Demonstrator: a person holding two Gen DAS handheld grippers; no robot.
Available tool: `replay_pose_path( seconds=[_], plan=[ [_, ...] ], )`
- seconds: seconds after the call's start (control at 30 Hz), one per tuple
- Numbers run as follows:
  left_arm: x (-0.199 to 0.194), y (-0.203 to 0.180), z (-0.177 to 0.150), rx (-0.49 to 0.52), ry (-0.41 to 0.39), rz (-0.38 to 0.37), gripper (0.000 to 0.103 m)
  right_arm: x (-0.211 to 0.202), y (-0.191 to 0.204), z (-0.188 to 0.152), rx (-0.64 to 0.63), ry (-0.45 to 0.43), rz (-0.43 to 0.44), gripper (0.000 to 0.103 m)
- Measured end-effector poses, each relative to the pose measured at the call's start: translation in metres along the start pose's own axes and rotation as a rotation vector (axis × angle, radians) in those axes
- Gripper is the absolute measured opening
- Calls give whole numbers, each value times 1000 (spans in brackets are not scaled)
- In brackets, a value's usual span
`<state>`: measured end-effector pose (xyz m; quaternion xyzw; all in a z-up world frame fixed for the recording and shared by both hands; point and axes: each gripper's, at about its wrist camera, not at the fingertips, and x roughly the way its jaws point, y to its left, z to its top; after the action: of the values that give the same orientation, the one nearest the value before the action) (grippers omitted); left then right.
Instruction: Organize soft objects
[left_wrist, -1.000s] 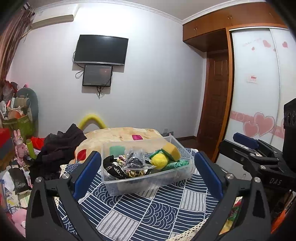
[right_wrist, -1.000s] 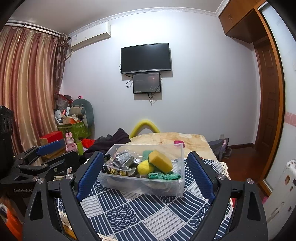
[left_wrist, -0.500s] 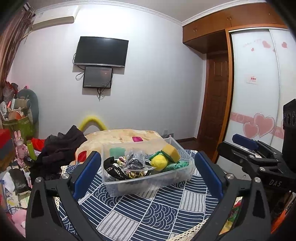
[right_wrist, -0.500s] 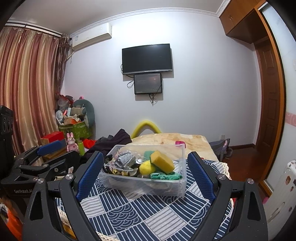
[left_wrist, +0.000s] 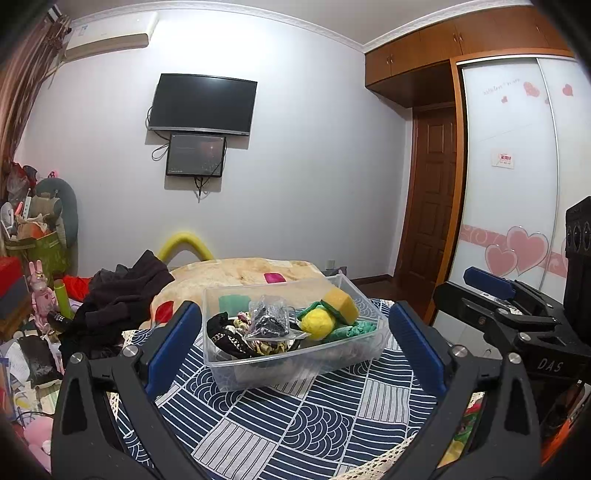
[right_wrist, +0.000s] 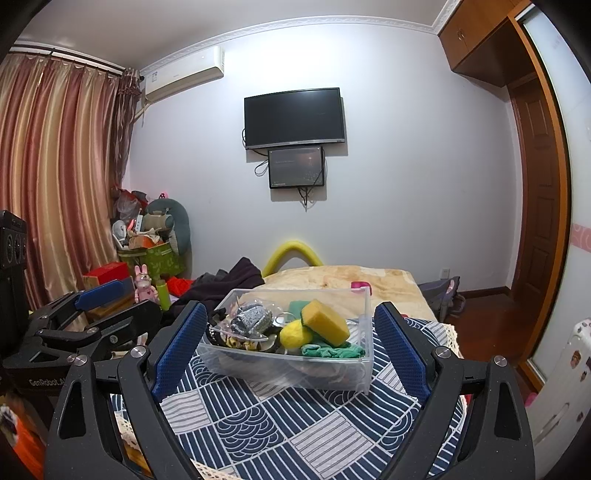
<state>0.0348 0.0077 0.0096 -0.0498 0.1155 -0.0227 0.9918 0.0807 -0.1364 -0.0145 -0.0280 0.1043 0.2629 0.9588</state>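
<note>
A clear plastic bin stands on a blue patterned cloth. It holds a yellow sponge, a yellow ball, a green cloth, a plastic bag of dark items and black fabric. My left gripper is open and empty in front of the bin. My right gripper is open and empty too, facing the bin with the sponge and ball. Each gripper shows at the edge of the other's view.
A bed with a beige blanket lies behind the table. Dark clothes are piled at its left. Toys and boxes crowd the left corner. A wardrobe with sliding doors stands on the right.
Both views have shifted slightly, with the bin staying centred between the fingers. Both grippers stay open.
</note>
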Motion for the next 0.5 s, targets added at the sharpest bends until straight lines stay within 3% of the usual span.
replay_pose_path(
  seconds=[0.5],
  plan=[
    [2, 3, -1, -24, 13, -9, 103, 0, 0, 0, 1, 3, 2, 91]
  ],
)
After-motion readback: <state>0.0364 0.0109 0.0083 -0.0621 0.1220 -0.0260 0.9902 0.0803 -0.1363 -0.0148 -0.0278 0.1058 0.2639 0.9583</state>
